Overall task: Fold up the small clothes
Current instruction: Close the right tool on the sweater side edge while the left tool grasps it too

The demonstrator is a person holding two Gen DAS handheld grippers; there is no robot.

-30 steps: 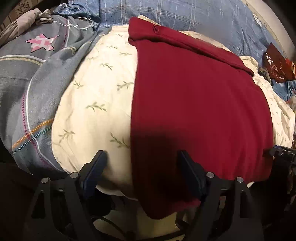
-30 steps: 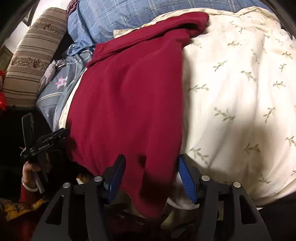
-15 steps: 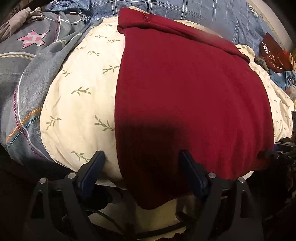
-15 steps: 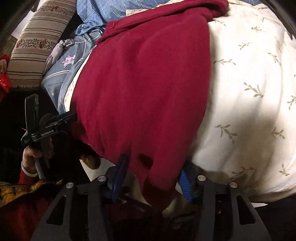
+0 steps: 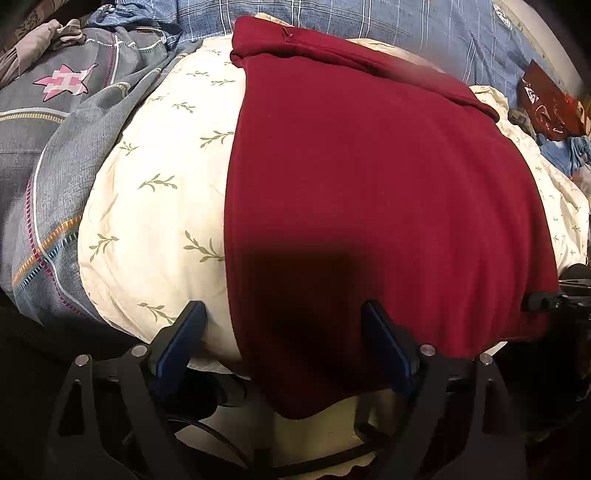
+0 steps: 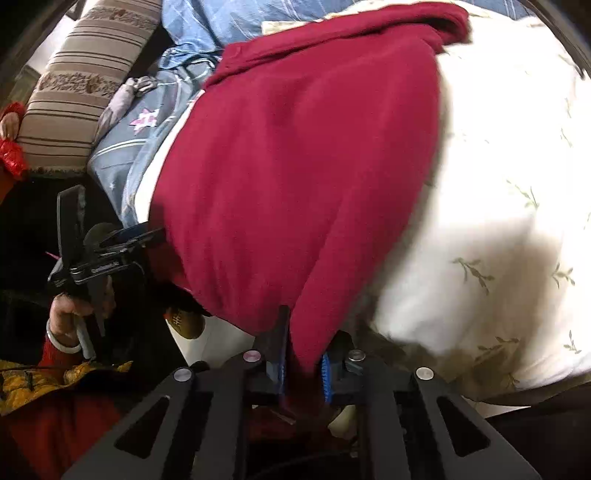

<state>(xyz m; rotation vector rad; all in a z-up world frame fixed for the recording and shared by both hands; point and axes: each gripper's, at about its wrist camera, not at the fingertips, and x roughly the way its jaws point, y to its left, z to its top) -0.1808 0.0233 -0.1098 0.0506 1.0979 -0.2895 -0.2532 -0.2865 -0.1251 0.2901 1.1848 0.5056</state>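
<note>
Right at my right claw (image 6: 303,369), the blue pads are pinched tight on the near hem of the red garment (image 6: 295,177), which bunches into a fold between them. My left claw (image 5: 284,343) gapes wide around the garment's near left edge, gripping nothing. Beyond, the red cloth lies spread over a cream leaf-print pillow (image 5: 155,206) on the bed. Further left sits a grey quilt with a pink star (image 5: 55,122); at the back, a blue plaid sheet (image 5: 369,22).
</note>
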